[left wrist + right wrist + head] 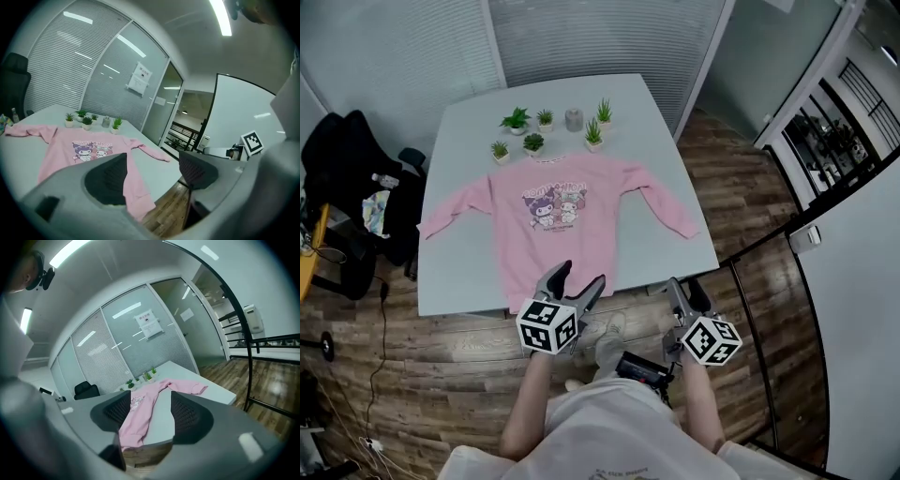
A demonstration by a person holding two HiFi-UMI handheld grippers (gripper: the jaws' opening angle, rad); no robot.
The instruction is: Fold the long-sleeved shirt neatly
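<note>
A pink long-sleeved shirt (567, 220) with a cartoon print lies face up on the pale table (469, 272), both sleeves spread out to the sides and its hem at the near edge. My left gripper (577, 279) hovers just in front of that hem, open and empty. My right gripper (686, 292) hangs off the table's near right corner over the wooden floor, also open and empty. In the left gripper view the shirt (89, 150) lies beyond the open left gripper (152, 173). In the right gripper view the shirt (140, 408) shows between the apart pads of the right gripper (150, 413).
Several small potted plants (534, 127) and a grey cup (574, 119) stand along the table's far edge. A black chair (352, 169) with clutter is at the left. A black railing (769, 281) runs at the right, and glass partitions with blinds stand behind.
</note>
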